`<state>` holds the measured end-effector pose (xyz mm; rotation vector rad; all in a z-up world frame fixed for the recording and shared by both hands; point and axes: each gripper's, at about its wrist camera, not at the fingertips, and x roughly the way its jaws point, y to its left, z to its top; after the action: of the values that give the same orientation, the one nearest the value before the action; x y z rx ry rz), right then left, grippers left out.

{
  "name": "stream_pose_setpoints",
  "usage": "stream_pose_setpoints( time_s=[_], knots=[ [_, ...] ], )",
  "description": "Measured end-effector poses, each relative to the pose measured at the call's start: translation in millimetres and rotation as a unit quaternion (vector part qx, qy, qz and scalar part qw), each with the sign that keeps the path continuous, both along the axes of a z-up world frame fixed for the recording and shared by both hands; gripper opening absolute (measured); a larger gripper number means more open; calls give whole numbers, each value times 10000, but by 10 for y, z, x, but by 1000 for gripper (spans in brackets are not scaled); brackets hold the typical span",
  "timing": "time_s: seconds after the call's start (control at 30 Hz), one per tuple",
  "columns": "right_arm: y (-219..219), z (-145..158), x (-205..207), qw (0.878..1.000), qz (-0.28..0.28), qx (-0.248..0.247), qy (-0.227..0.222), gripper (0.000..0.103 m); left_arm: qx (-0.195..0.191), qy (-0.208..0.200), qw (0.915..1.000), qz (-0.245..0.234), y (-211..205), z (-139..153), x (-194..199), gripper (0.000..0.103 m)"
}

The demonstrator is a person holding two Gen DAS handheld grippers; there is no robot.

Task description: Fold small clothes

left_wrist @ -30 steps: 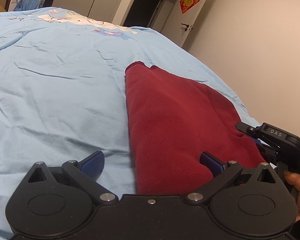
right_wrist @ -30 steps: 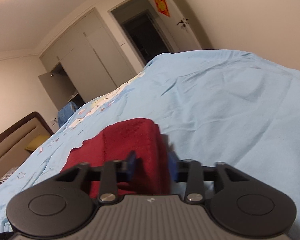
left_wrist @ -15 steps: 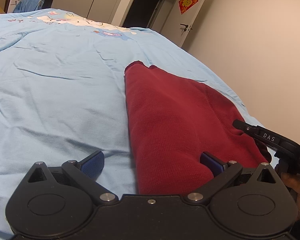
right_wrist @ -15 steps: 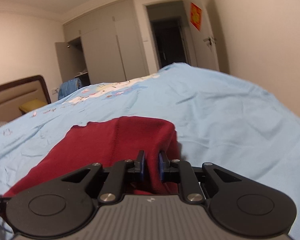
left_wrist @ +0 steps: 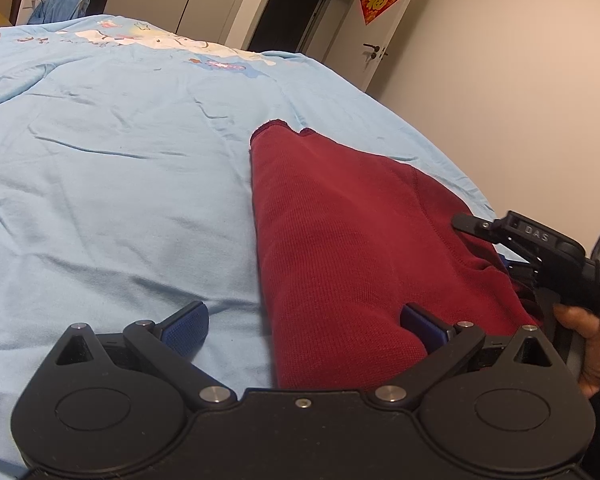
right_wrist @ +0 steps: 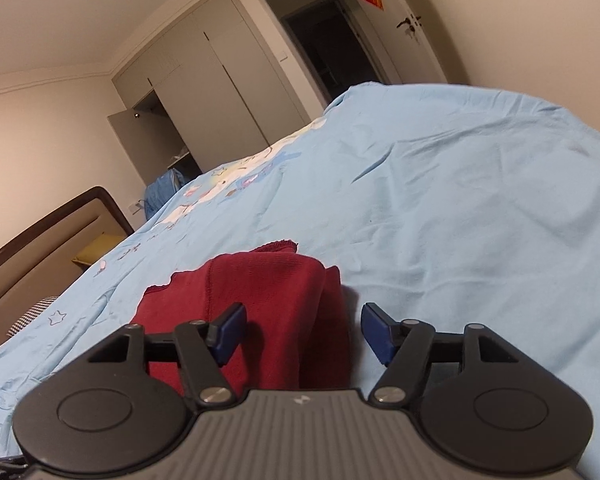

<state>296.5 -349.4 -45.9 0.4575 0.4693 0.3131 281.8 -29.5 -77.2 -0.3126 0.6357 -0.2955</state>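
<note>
Now lying folded lengthwise on the light blue bed cover (left_wrist: 120,184): dark red knit garment (left_wrist: 340,240). Left gripper (left_wrist: 304,320) jaws spread wide over its near edge, gripping nothing. Right gripper (right_wrist: 302,330) jaws likewise apart around a raised fold, unclamped.

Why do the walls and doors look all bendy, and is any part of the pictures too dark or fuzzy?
Right wrist view: the fisheye lens bows the wardrobe and doorway, corners go black, the red garment casts a soft shadow on the blue bedsheet. Left wrist view: sharp, evenly lit, the doorway leans.
</note>
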Motion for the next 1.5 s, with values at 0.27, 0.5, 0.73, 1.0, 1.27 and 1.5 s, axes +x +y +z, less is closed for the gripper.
stream_pose_setpoints(
  time_s=[0.27, 0.5, 0.73, 1.0, 1.27, 1.5],
  knots=[
    [-48, -215, 32, 9995, 161, 275, 74, 52, 188, 398, 9990, -28, -64, 155, 138, 103],
    [-12, -240, -42, 9998, 143, 129, -23, 49, 301, 432, 9986, 4, -93, 291, 247, 102],
    [12, -238, -55, 9999, 133, 99, -45, 49, 205, 392, 9989, 148, -18, 381, 508, 102],
    [35, -215, -88, 9998, 134, 16, -122, 43, -62, 574, 9983, 20, 80, 289, 847, 94],
    [165, -71, -158, 9985, 149, -447, -290, 24, -265, 656, 9973, -220, 15, 281, 900, 50],
    [267, 199, -239, 9954, 166, -757, -555, 18, -53, 253, 9994, -221, -51, 483, 809, 17]
  ],
)
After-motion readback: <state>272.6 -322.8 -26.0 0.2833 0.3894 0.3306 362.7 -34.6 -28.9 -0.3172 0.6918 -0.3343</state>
